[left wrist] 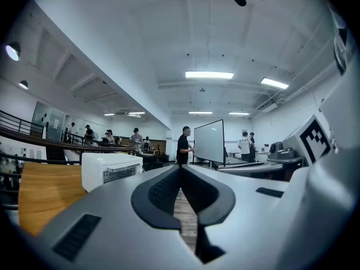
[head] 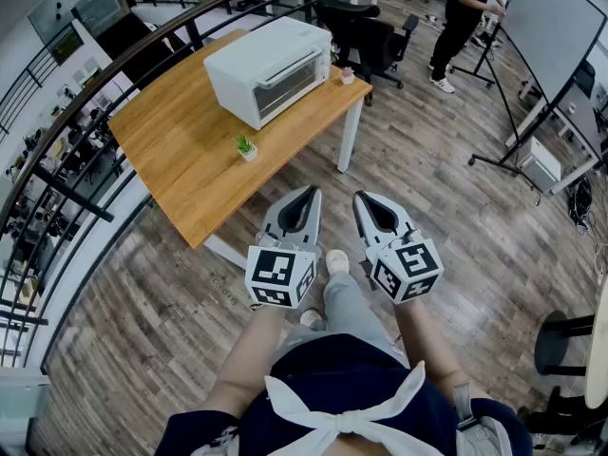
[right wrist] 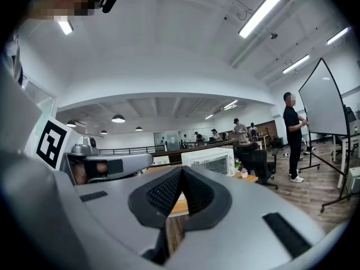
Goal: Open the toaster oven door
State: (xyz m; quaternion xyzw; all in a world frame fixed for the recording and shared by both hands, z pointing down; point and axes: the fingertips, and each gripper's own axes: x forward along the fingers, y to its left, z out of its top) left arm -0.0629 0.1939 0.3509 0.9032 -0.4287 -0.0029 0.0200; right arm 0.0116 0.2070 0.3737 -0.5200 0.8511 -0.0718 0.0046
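Observation:
A white toaster oven (head: 269, 70) stands on a wooden table (head: 190, 160), its glass door closed with the handle along the top edge. It also shows in the left gripper view as the toaster oven (left wrist: 109, 170) and in the right gripper view as the toaster oven (right wrist: 209, 161). My left gripper (head: 311, 191) and right gripper (head: 360, 198) hang side by side over the floor, well short of the table. Both are shut with nothing between the jaws; the left gripper (left wrist: 180, 167) and right gripper (right wrist: 181, 169) tips meet.
Two small potted plants (head: 247, 147) (head: 348, 74) sit on the table. A dark railing (head: 85, 93) curves along the left. Office chairs (head: 366, 36) stand behind the table. A person (head: 463, 17) stands by a whiteboard (head: 551, 36) at the right.

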